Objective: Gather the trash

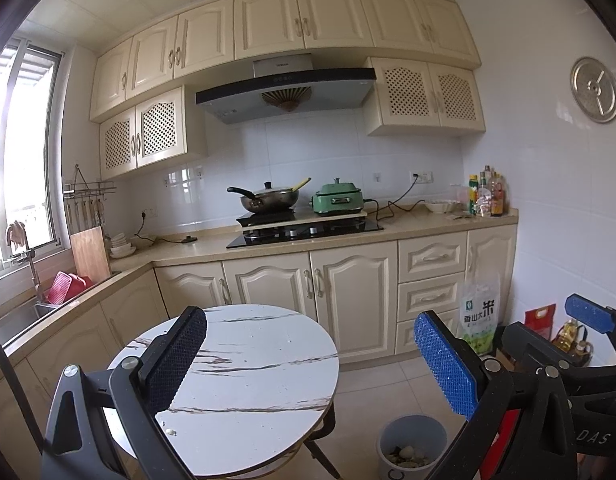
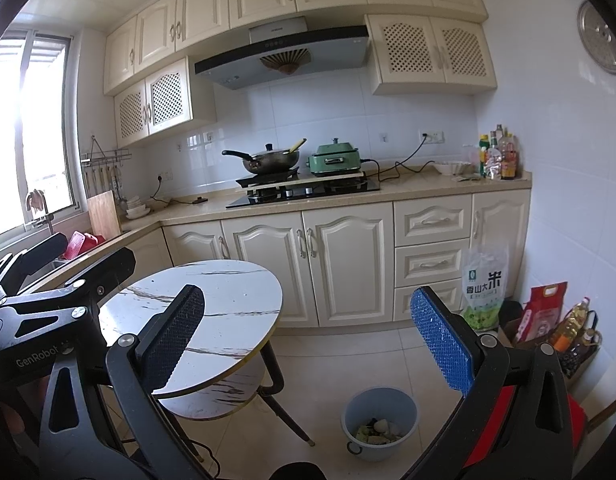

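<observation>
Both my grippers, left (image 1: 310, 364) & right (image 2: 308, 340), hang spread wide, holding nothing. Small pale scrap (image 1: 171, 432) sits near front edge of round white marble-look table (image 1: 268, 360); grey-blue plastic bin (image 2: 380, 424) on floor beside. Approach low w/ left, pinch gently.

Bin (image 2: 380, 424) contents (trash) too small to identify.

Wok (image 1: 268, 199) & green cooker (image 1: 337, 199) on stove; rice bag (image 2: 484, 285).

Bare floor tiles (image 2: 348, 356) between round table (image 2: 228, 308) and bin (image 2: 380, 420); bags (image 2: 484, 292) crowding the right wall.
</observation>
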`<action>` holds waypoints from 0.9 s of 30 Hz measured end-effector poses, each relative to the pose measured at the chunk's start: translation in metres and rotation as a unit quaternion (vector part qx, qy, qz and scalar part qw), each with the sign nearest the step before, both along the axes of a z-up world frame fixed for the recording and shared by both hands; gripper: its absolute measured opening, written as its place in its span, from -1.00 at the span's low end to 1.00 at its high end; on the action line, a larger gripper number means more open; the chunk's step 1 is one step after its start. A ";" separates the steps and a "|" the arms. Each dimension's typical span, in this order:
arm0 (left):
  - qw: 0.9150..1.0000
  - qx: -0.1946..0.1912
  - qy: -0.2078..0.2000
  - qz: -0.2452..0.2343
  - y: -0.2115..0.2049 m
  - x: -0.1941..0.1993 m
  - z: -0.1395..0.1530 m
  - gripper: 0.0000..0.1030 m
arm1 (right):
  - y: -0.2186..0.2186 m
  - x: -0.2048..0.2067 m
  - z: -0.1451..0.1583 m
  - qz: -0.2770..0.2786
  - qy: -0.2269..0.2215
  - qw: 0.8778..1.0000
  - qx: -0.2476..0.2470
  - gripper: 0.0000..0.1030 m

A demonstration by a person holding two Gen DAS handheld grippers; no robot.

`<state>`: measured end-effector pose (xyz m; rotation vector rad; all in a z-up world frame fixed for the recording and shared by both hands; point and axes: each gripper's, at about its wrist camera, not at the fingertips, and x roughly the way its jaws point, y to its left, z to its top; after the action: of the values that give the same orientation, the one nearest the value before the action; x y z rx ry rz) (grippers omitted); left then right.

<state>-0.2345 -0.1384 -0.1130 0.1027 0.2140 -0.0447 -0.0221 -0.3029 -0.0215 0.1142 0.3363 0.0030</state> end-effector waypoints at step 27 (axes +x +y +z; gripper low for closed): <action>1.000 -0.001 -0.003 0.006 -0.009 -0.008 0.001 0.99 | 0.000 0.000 0.001 0.002 -0.002 1.000 -0.001 1.00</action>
<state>-0.2423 -0.1472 -0.1121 0.0998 0.2085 -0.0335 -0.0226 -0.3031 -0.0210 0.1108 0.3329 0.0071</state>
